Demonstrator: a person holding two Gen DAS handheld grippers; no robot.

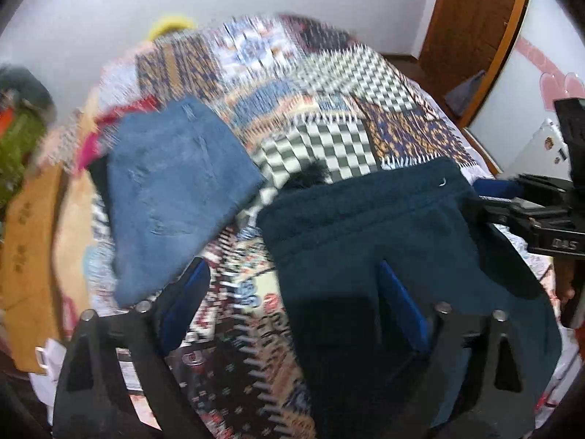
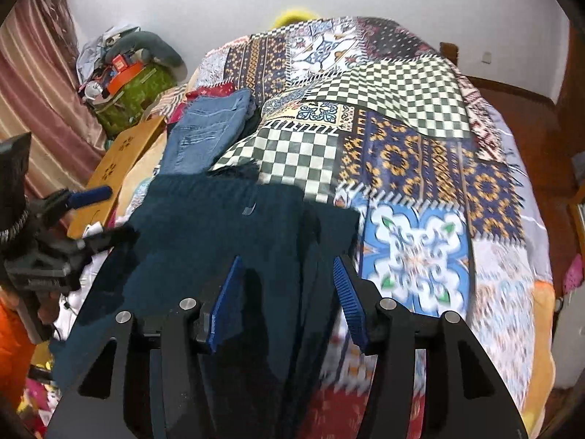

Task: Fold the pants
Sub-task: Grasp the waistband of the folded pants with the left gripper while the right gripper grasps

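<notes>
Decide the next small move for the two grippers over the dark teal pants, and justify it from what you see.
Probably lower the right gripper and shut it on the dark teal pants: its jaws stand open astride the fabric on the patchwork quilt. The left gripper is open too, holding nothing.

Open patchwork bedspread (image 2: pixel 420 153) to the right of the dark teal pants (image 2: pixel 226 241), free for passing. Left side blocked: folded jeans (image 2: pixel 204 135) just beside the pants, then wooden board (image 2: pixel 120 161) and clutter pile (image 2: pixel 124 73) near the curtain (image 2: pixel 33 84).
</notes>
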